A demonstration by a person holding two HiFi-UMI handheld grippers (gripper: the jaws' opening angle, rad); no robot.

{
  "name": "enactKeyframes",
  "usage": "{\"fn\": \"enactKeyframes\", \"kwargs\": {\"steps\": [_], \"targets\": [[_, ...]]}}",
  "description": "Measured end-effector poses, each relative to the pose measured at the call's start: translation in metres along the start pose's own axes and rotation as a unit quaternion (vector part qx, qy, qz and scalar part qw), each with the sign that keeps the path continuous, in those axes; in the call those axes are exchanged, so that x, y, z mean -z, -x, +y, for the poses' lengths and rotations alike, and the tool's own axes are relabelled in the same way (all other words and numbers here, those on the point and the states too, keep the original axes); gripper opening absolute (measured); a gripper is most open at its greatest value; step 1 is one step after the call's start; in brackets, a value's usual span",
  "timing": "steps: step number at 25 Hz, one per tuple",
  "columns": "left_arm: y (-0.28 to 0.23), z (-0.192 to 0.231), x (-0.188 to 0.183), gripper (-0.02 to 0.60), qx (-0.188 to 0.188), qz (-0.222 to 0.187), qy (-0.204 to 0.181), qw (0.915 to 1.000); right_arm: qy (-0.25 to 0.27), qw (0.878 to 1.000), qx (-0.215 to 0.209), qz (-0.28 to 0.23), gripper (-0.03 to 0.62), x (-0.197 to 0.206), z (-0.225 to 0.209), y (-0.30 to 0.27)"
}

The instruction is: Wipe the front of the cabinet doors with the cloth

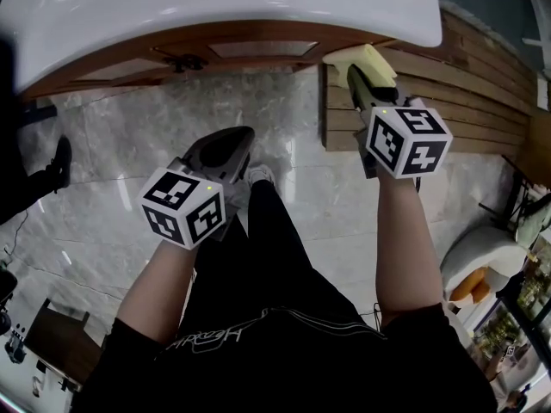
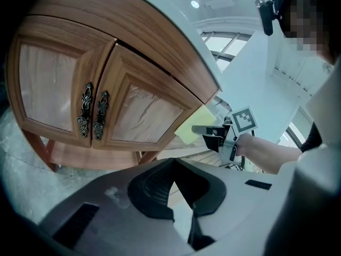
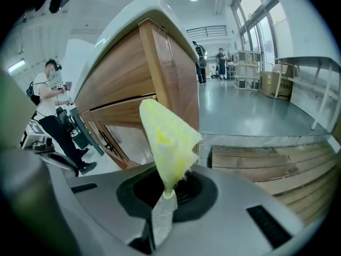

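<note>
1. Right tool [image 1: 360,77] was clenched on the yellow cloth [image 1: 368,58]. In the right gripper view the jaws pinched its lower corner and the rest stood up as a peaked fold [image 3: 168,135] above the tool [image 3: 167,194].
2. The cloth was upper right of centre in the head view, at the right-hand end of the wooden cabinet [image 1: 215,54], just under the rim of its white top [image 1: 215,7]. I couldn't confirm it touched the wood.
3. In the left gripper view the cloth [image 2: 193,128] sat at the right edge of the right door [image 2: 144,116], with the right tool [image 2: 213,135] behind it at right of centre.
4. Left tool [image 1: 234,143] was closed with the jaw tips together and nothing between them [image 2: 172,163]. It was held low at centre-left in the head view, over the marble floor [image 1: 112,153] and well apart from the cabinet.
5. Both doors were closed. The left door [image 2: 50,87] and right door met at two ornate dark handles [image 2: 92,111], left of centre.
6. A slatted wood platform [image 1: 448,101] lay on the floor in the upper right of the head view, beside the cabinet end.
</note>
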State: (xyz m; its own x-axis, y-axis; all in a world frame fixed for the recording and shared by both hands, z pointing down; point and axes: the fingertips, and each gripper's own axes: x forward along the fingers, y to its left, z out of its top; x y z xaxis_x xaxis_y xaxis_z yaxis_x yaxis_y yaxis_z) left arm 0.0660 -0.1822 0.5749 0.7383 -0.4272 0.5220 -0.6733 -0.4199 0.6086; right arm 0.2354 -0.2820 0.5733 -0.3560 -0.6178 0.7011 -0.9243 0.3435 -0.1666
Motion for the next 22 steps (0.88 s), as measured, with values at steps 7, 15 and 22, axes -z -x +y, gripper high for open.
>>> {"fn": "enactKeyframes", "kwargs": {"steps": [7, 15, 22], "targets": [[0.015, 0.031, 0.013, 0.006, -0.024, -0.002, 0.026, 0.9994, 0.042, 0.999, -0.015, 0.029, 0.04, 0.026, 0.033, -0.011], [0.05, 0.05, 0.025, 0.006, -0.04, -0.017, 0.053, 0.9976, 0.104, 0.989, -0.087, 0.06, 0.04, 0.034, 0.12, -0.046], [0.079, 0.067, 0.043, 0.006, -0.055, -0.029, 0.078, 0.9949, 0.184, 0.973, -0.117, 0.077, 0.04, 0.031, 0.177, -0.075]]}}
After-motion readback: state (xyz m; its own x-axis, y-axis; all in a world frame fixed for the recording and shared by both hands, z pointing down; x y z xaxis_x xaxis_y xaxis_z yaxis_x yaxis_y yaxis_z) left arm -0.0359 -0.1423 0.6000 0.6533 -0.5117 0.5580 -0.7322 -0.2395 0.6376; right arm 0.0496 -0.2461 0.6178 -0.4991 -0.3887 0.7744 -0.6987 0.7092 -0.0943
